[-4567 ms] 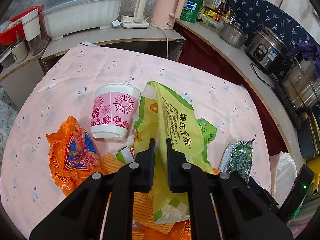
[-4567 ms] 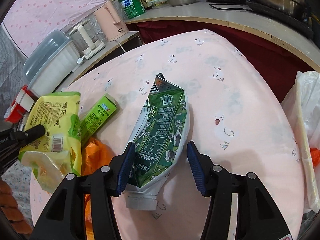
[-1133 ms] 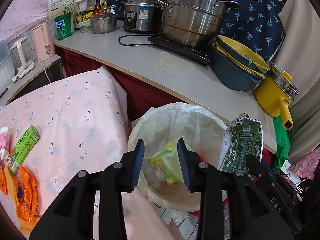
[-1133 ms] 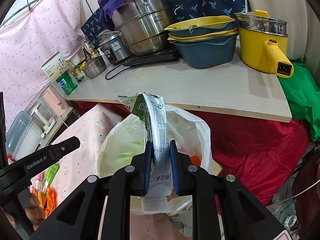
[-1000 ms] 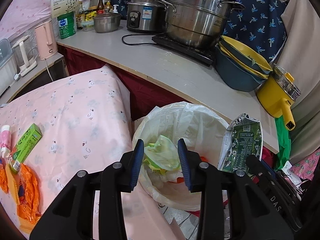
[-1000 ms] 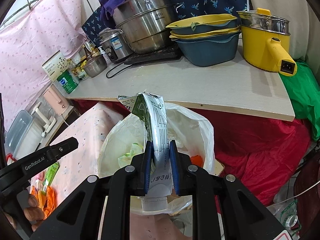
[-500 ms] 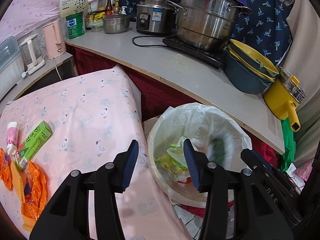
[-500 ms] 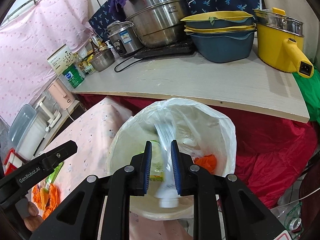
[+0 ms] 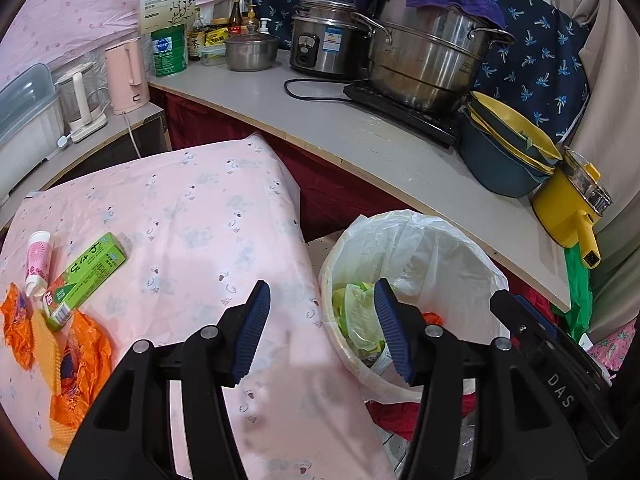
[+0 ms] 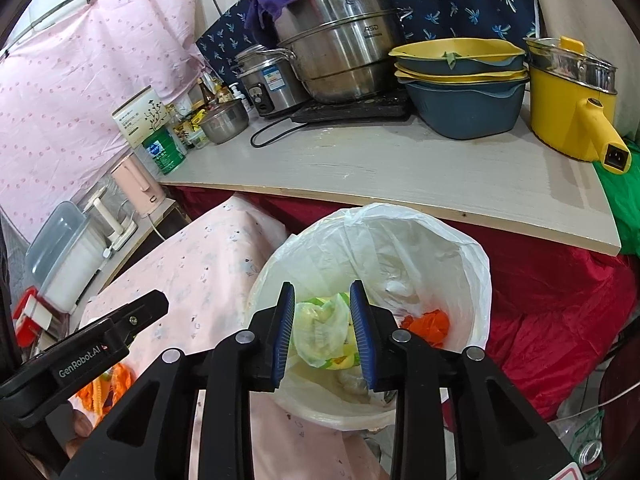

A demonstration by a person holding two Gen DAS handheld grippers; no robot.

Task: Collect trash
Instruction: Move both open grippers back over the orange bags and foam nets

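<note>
A white-bagged trash bin (image 9: 432, 248) stands beside the pink table (image 9: 192, 216); it also shows in the right wrist view (image 10: 440, 256). Inside lie a yellow-green wrapper (image 10: 320, 332) and an orange scrap (image 10: 426, 322). My left gripper (image 9: 322, 304) is open and empty over the table edge next to the bin. My right gripper (image 10: 322, 298) is open and empty above the bin. On the table's left lie a green box (image 9: 86, 276), a pink cup (image 9: 38, 262) on its side and orange wrappers (image 9: 76, 356).
A grey counter (image 9: 360, 136) curves behind the bin with steel pots (image 9: 424, 60), a rice cooker (image 9: 326, 42), stacked blue-yellow bowls (image 9: 508, 160) and a yellow pot (image 9: 572, 208). A pink kettle (image 9: 126, 76) stands at the back left. Red cloth (image 10: 560, 304) hangs under the counter.
The yellow-green wrapper and the green carton dropped into the bin. Both grippers opened wider and are empty. The left gripper drifted back toward the table.
</note>
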